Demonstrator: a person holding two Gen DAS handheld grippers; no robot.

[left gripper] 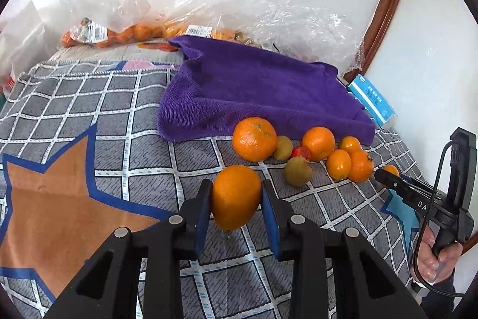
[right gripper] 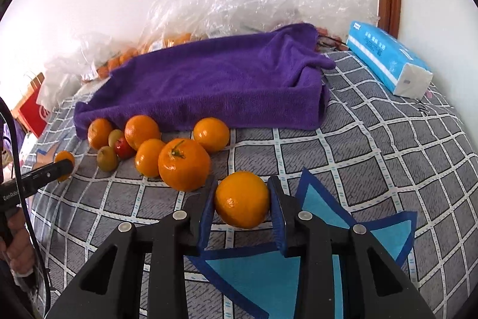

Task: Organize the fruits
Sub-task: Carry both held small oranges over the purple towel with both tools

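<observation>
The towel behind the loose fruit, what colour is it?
The towel is plain purple, with no pattern; it shows best in the right wrist view.

The left hand-held gripper [left gripper: 236, 201] clamped an orange [left gripper: 236, 196] between its blue pads, above a grey checked blanket [left gripper: 89, 106] with an orange star. Beyond lay a purple towel [left gripper: 257, 91], with a cluster of oranges [left gripper: 254, 138], kiwis [left gripper: 298, 171] and one red fruit [left gripper: 301, 152] at its near edge. At far right, the right hand-held gripper [left gripper: 385, 174] held a small orange [left gripper: 391, 169].
</observation>
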